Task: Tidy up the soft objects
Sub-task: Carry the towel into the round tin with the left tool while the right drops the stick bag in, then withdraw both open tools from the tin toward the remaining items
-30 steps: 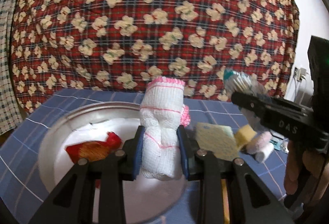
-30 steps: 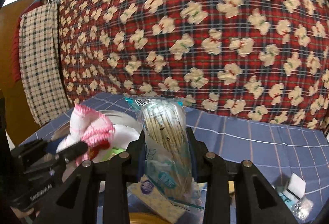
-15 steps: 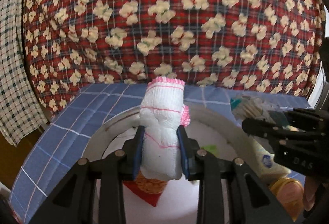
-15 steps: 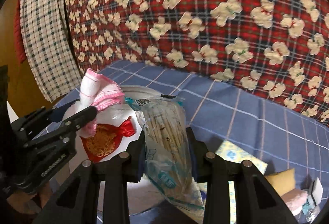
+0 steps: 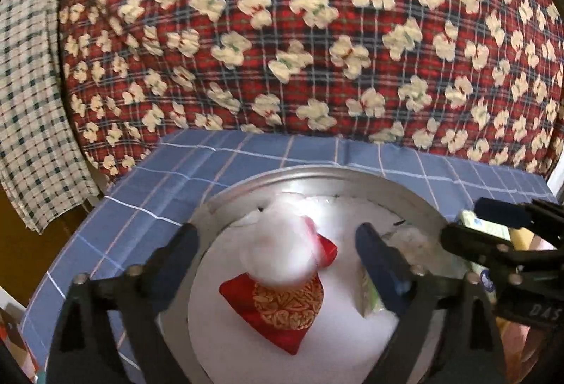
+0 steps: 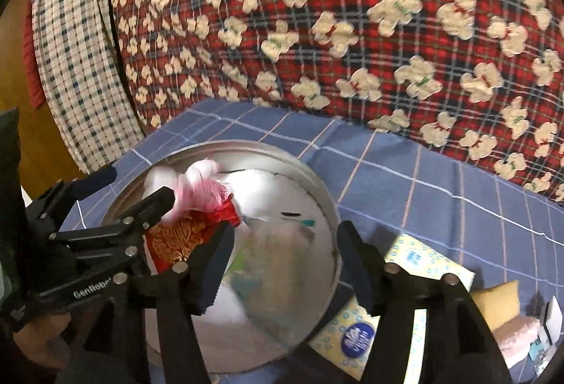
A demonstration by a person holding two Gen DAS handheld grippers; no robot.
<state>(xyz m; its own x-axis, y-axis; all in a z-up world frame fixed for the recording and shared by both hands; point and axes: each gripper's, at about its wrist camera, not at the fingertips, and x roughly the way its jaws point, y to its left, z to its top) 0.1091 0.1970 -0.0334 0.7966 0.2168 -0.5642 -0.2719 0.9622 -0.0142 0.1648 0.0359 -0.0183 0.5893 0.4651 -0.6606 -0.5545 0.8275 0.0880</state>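
Both grippers hang open over a round metal basin (image 5: 225, 197) (image 6: 328, 204) lined in white. My left gripper (image 5: 278, 253) is open, and a blurred white-and-pink cloth roll (image 5: 282, 246) (image 6: 194, 186) is loose between its fingers, over a red and gold pouch (image 5: 285, 306) (image 6: 179, 236). My right gripper (image 6: 282, 260) is open, and a blurred clear packet of cotton swabs (image 6: 278, 274) is loose below it inside the basin. The left gripper also shows in the right wrist view (image 6: 134, 197).
The basin stands on a blue checked tablecloth (image 6: 440, 186). A tissue pack (image 6: 405, 260), a yellow sponge (image 6: 497, 303) and a pink cloth (image 6: 518, 338) lie right of it. A red flowered blanket (image 5: 317, 31) rises behind. A checked towel (image 5: 31, 102) hangs at left.
Both grippers have opened over the basin. The cloth roll has left the left fingers and the swab packet has left the right fingers; both are dropping into the basin.
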